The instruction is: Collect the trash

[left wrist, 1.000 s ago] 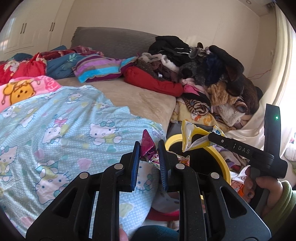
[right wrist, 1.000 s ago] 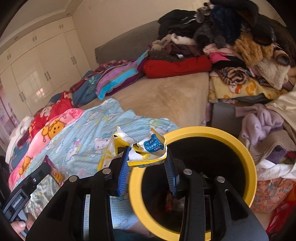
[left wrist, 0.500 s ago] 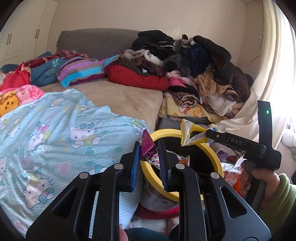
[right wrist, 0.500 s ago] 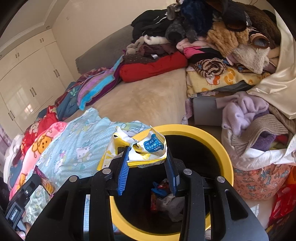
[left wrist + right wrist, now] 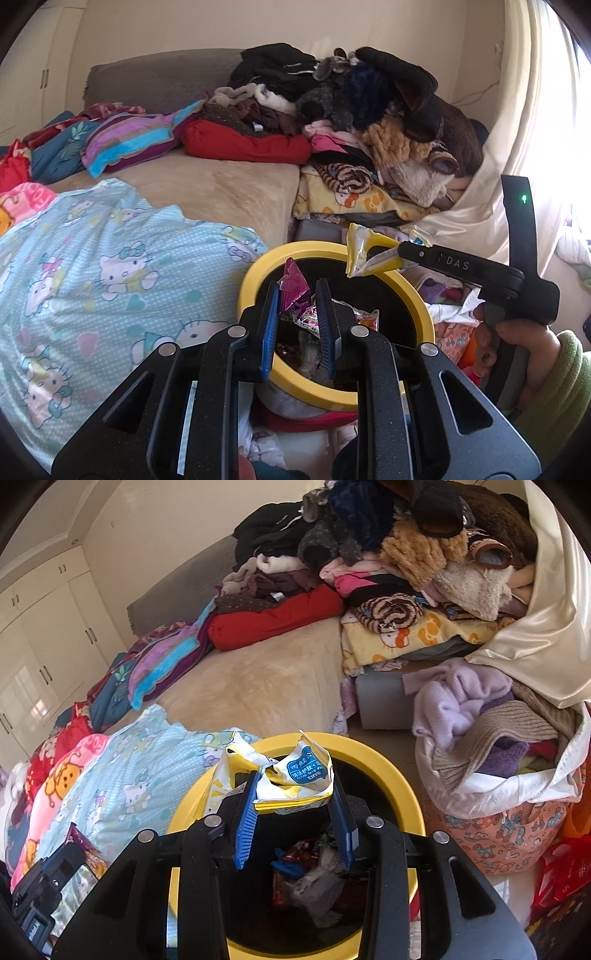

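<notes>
A yellow-rimmed black trash bin (image 5: 255, 273) (image 5: 369, 747) stands beside the bed with several wrappers inside. My left gripper (image 5: 295, 295) is shut on a crumpled magenta foil wrapper (image 5: 293, 286), held over the bin's left rim. My right gripper (image 5: 291, 786) is shut on a crumpled yellow-and-white packet with a blue label (image 5: 291, 775), held above the bin's mouth. The left wrist view also shows that packet (image 5: 364, 249) in the right gripper (image 5: 391, 256), over the bin's far rim, held by a hand in a green sleeve (image 5: 554, 373).
The bed carries a light blue cat-print quilt (image 5: 92, 269) (image 5: 133, 775) to the bin's left. Piled clothes and plush toys (image 5: 369, 122) (image 5: 406, 554) rise behind. A cloth basket of knitwear (image 5: 491, 746) stands to the bin's right. White wardrobes (image 5: 40, 638) line the far left.
Both grippers have moved toward the bin with their wrappers still held. The bin's mouth now lies under them, and the trash inside it has come into view.
</notes>
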Demonstrator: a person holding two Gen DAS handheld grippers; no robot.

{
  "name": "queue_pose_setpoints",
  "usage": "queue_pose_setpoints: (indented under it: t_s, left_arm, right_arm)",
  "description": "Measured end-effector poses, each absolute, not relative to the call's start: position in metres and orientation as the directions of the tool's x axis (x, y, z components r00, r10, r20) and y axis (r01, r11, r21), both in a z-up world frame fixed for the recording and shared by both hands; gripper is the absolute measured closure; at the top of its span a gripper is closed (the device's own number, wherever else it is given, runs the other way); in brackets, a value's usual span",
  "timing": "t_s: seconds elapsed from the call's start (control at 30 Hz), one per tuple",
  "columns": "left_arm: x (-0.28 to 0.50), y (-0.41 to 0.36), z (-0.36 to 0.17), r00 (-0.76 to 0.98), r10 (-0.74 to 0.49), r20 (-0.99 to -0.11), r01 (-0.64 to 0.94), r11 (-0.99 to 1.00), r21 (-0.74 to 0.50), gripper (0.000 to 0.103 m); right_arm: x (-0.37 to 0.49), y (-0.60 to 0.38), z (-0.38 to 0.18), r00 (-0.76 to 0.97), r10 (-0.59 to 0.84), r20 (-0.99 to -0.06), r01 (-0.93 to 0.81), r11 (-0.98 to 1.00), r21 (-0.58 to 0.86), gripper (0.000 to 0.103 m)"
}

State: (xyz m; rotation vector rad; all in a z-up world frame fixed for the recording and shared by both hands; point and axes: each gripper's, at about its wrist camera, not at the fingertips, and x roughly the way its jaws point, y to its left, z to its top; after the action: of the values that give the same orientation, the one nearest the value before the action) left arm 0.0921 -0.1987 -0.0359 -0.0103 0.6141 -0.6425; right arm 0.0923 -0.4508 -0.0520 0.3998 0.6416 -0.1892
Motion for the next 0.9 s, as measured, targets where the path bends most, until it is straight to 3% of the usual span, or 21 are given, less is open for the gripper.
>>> queue_pose_setpoints:
  t_s: [0.53, 0.6, 0.67, 0.9]
  left_arm:
    - [0.123, -0.242, -0.068, 0.55, -0.573, -0.608, 0.589, 0.782, -0.203, 0.086]
    - [0.126, -0.244, -0.071, 0.54, -0.574, -0.615, 0.59, 0.78, -0.209, 0.08]
    - [0.127, -0.243, -0.072, 0.538, -0.57, -0.622, 0.588, 0.782, -0.208, 0.065]
    - [0.125, -0.228, -0.07, 0.552, -0.547, -0.629, 0.558, 0.803, -0.209, 0.032]
  right_arm:
    - [0.094, -0.468, -0.069, 0.742, -0.061, -0.667, 0.342, 0.891, 0.299, 0.065]
    - [0.094, -0.469, -0.07, 0.741, -0.051, -0.67, 0.342, 0.887, 0.31, 0.062]
    - [0.094, -0.47, -0.07, 0.739, -0.046, -0.672, 0.342, 0.885, 0.315, 0.058]
    - [0.081, -0.459, -0.054, 0.742, -0.057, -0.668, 0.326, 0.901, 0.285, 0.044]
